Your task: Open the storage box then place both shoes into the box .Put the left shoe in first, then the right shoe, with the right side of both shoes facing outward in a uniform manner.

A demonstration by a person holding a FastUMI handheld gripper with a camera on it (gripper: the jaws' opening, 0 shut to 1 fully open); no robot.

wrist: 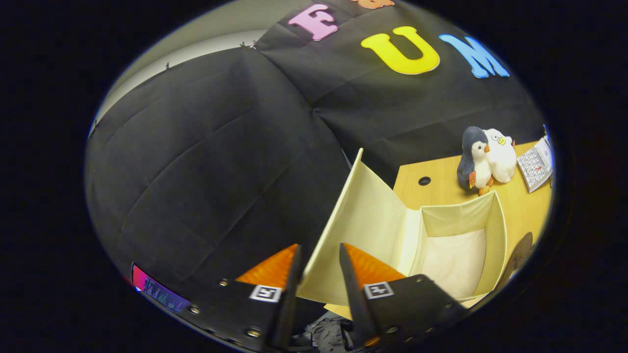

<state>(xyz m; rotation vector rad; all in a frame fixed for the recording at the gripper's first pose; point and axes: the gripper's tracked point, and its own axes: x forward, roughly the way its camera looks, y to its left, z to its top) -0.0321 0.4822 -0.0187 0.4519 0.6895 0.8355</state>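
Note:
The cream fabric storage box (pixel 498 230) stands on the wooden table with its inside bare. Its lid (pixel 365 220) is swung up and stands nearly upright on the box's left side. My gripper (pixel 319 247) is open, and the lid's lower part shows in the gap between the fingertips. The left finger (pixel 274 267) lies along the lid's outer edge and the right finger (pixel 365 267) is in front of its inner face. A dark rounded thing (pixel 520 255), possibly a shoe, lies just right of the box. Something dark grey (pixel 328 333) sits below the fingers.
Two plush penguins (pixel 485 159) stand on the wooden table (pixel 441 186) behind the box, with a patterned booklet (pixel 537 164) to their right. A cable hole (pixel 424 181) is in the tabletop near the lid. Black cloth wall (pixel 221 162) hangs left and behind.

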